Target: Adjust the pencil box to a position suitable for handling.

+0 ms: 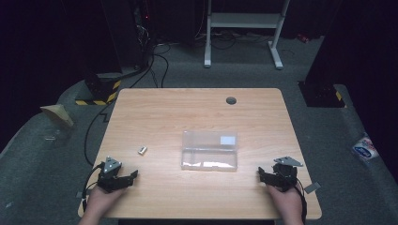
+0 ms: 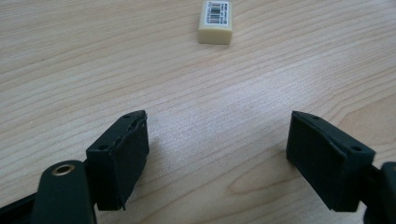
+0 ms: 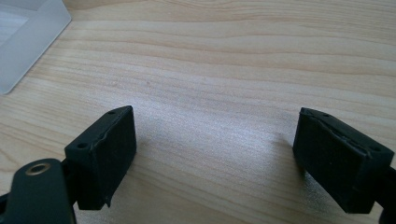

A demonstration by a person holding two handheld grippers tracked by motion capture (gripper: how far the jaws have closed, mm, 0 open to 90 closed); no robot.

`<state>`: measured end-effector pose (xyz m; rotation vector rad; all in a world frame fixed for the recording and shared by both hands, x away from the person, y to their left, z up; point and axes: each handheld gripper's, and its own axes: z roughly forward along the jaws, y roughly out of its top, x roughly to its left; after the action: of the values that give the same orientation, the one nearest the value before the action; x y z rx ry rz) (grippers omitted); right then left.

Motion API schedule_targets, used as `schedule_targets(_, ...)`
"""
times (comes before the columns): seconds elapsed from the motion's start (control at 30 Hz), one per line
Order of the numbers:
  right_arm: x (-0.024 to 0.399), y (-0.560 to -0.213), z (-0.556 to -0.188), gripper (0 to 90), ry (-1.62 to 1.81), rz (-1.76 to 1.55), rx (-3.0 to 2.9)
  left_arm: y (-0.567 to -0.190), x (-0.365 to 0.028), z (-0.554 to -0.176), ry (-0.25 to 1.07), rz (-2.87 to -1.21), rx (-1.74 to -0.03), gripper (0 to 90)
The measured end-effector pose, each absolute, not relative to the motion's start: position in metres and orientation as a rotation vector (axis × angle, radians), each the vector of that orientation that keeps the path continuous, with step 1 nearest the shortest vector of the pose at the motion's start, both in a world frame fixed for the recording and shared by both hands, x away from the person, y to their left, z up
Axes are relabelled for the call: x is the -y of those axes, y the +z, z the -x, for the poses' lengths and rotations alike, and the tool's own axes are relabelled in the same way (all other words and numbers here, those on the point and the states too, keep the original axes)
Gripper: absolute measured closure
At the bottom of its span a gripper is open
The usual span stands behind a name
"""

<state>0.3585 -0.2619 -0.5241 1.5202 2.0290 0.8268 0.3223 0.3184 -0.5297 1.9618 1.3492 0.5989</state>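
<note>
A small cream eraser with a barcode label lies on the wooden table, left of a clear plastic box. My left gripper rests near the table's front left corner, open, with bare wood between its jaws; the eraser lies a short way ahead of it. My right gripper rests near the front right corner, also open and empty. The box's corner sits to the upper left in the right gripper view.
A grey grommet is set into the table's far edge. Beyond the table stand a white frame, cables and dark equipment on grey floor. A plastic packet lies on the floor at right.
</note>
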Motion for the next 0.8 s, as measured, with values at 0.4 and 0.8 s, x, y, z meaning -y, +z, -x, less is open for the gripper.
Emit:
schedule_targets(0.4,0.2620,-0.5242,-0.3596,13.0,0.836,-1.511,-2.037,-0.5297,-0.3185,-0.3210,0.598,-1.967,-1.340,20.8)
schedule_targets(0.8,0.2621,-0.5241,-0.3597,13.1,0.836,-1.510,-2.039,-0.5296,-0.3184,-0.3206,0.593,-1.969,-1.341,20.8)
